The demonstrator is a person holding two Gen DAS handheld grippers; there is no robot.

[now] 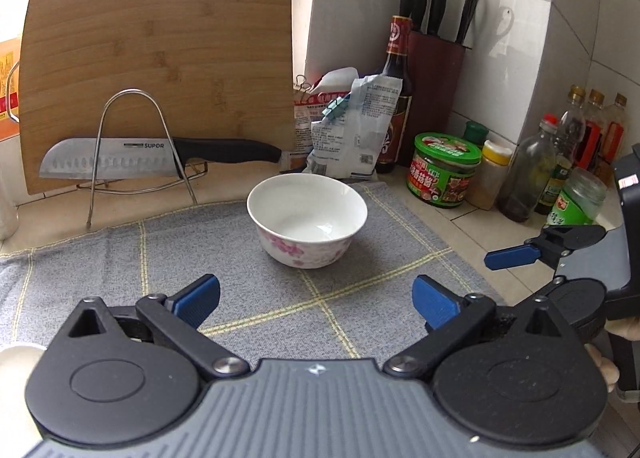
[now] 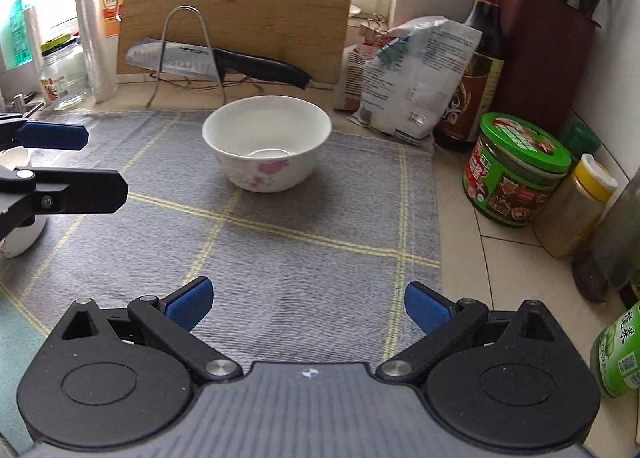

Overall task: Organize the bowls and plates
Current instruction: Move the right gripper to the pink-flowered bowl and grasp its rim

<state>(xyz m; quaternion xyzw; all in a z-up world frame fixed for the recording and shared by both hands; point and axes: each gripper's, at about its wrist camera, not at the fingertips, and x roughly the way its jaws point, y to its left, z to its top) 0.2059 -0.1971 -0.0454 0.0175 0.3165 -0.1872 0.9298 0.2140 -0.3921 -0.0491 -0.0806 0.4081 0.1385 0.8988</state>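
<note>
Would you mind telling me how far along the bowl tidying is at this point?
Nothing looks done yet. The floral bowl sits alone on the grey cloth, untouched. Both the left gripper and right gripper have open, empty jaws short of it. A second bowl shows at the left edge; gathering them remains.

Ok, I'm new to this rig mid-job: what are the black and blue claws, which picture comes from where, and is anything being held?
The claws are two hand-held grippers, each with a camera looking along its fingers. One picture comes from the left gripper, the other from the right gripper. Both stand open and hold nothing. A white bowl with pink flowers sits upright on a grey checked cloth. Behind it, a knife rests in a wire rack against a wooden cutting board. Sauce jars and bottles line the right side.
</note>
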